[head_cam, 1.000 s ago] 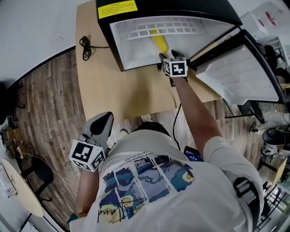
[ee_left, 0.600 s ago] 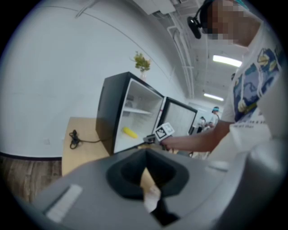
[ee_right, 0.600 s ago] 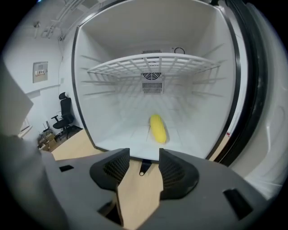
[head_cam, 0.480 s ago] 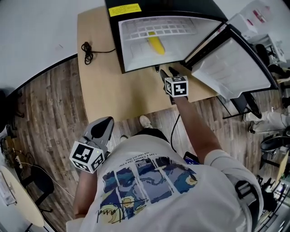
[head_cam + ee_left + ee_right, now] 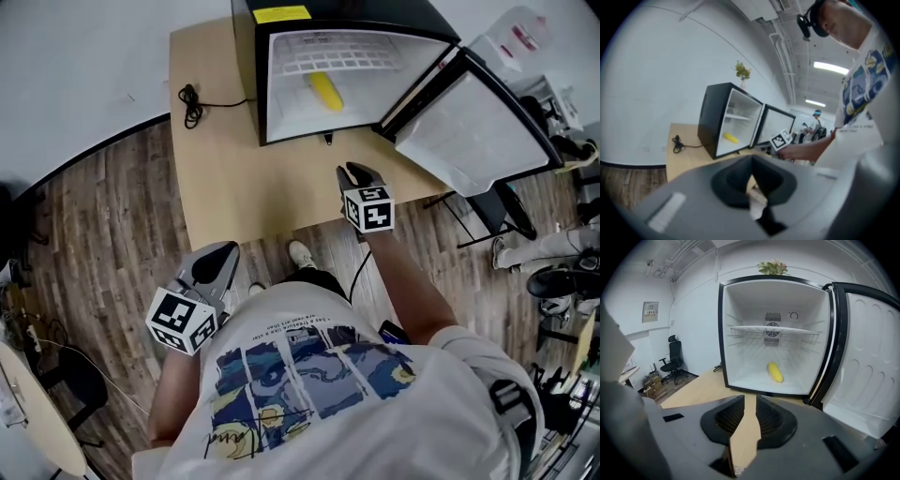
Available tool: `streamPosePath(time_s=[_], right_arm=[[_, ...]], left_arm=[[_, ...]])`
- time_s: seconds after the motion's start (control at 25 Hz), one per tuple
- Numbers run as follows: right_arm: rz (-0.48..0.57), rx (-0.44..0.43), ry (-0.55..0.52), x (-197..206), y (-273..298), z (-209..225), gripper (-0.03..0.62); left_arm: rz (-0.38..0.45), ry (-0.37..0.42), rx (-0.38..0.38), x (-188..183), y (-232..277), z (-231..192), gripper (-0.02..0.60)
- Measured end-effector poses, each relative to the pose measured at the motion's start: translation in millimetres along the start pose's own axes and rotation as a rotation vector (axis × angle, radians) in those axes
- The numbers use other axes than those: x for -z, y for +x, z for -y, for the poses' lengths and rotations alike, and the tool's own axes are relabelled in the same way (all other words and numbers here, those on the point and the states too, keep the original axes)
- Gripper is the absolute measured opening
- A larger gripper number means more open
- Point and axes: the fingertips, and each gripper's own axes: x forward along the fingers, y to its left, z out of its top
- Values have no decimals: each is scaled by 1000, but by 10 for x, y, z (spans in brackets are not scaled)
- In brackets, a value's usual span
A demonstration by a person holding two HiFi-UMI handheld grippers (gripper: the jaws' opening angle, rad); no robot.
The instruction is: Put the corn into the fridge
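Two grippers, both empty. The right gripper (image 5: 350, 172) hangs over the table (image 5: 244, 197) just in front of the fridge (image 5: 721, 333), its jaws a narrow slit apart with only wood showing through. The left gripper (image 5: 221, 249) sits low by our side, well away from the table, jaws together on nothing.

The corn (image 5: 776, 372) lies on the fridge floor, under the wire shelf (image 5: 773, 330), roughly centred, angled, and clear of the walls. We judge the placing done. What seems left is the door (image 5: 473, 122), which stands wide open to the right.

To do that well, we'd go with the right gripper:
- Push on the door's free edge, far from the hinge.
- Use the side of the jaws rather than the tips.
- Swing slowly, since a light fridge on a smooth top may slide.
- The corn sits back from the sill, so it shouldn't foul the seal.

Materials:
- The fridge is a glossy black box with a white moulded plastic liner, and the door has ribbed inner pockets.
- The corn is yellow, a rounded cylinder, and could roll.
- The table is pale wood with a matte finish.
- The jaws have grey shells and black ridged pads.
- A black cable (image 5: 191, 103) lies coiled on the table left of the fridge.
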Motion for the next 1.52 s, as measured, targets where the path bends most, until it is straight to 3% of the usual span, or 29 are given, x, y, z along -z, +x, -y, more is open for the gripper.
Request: streamPosePath(time_s=[0.32,0.76,1.52], right_arm=[[16,-14,-5,122,-528,-434,35],[53,-52,-19,239,-1121,-1018,23],[91,-83,-40,141,-1315,-1326,18]], left_arm=[[-5,2,23,228,-289,79,10],[-19,7,72,492,-527,181,9],[-17,12,95,600,-651,155,10]])
